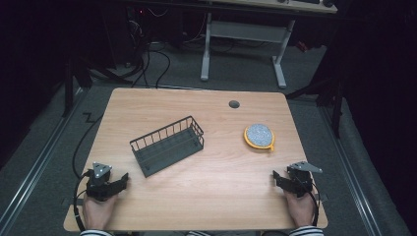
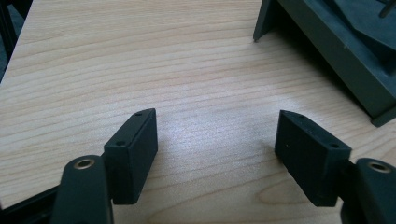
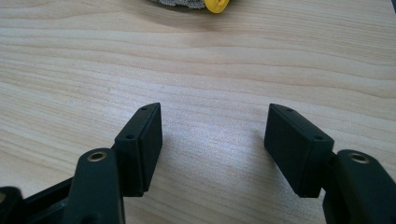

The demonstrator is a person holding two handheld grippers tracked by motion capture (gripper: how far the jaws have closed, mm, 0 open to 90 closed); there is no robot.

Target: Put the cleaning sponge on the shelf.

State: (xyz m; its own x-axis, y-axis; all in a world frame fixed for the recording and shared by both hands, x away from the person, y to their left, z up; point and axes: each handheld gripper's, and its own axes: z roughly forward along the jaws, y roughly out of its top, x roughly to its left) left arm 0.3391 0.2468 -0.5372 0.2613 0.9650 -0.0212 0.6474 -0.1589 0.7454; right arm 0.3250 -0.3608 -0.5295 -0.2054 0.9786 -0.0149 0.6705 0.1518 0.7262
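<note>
Both grippers wide open and empty; right gripper (image 1: 281, 178) is nearer the yellow sponge (image 1: 259, 136), which lies just far-left of it, basket (image 1: 167, 145) long axis running near-left to far-right

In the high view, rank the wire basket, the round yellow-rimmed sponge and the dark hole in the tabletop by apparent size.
1. wire basket, clearly largest.
2. yellow-rimmed sponge, much smaller.
3. dark hole, smallest; it lies farther from the camera, but the gap looks too great for that to matter.

Striped sleeves, black grippers (image 1: 123, 180) with blocky jaws (brass-ringed pivots), grey three-cornered plates.
</note>
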